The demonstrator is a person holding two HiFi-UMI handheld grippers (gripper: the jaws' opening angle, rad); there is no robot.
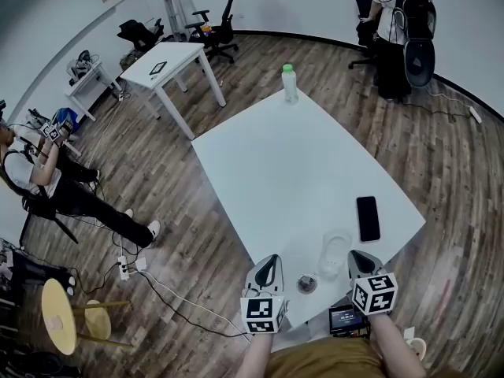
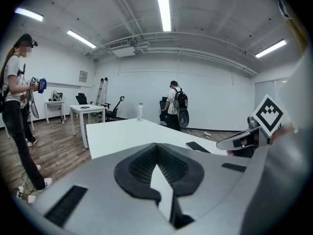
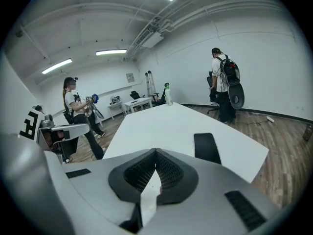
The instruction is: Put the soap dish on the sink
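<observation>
In the head view a clear soap dish sits near the front of the white table. My right gripper is shut, and its tip meets the dish's right rim, which it appears to pinch. In the right gripper view the pads meet, and the clear dish is hard to make out. A small round metal piece with a dark centre lies between the two grippers. My left gripper hovers left of it, jaws together, holding nothing.
A black phone lies right of the dish and a green-capped bottle stands at the table's far end. A small screen device sits at the near edge. A second table, office chairs, a yellow stool and two people stand around.
</observation>
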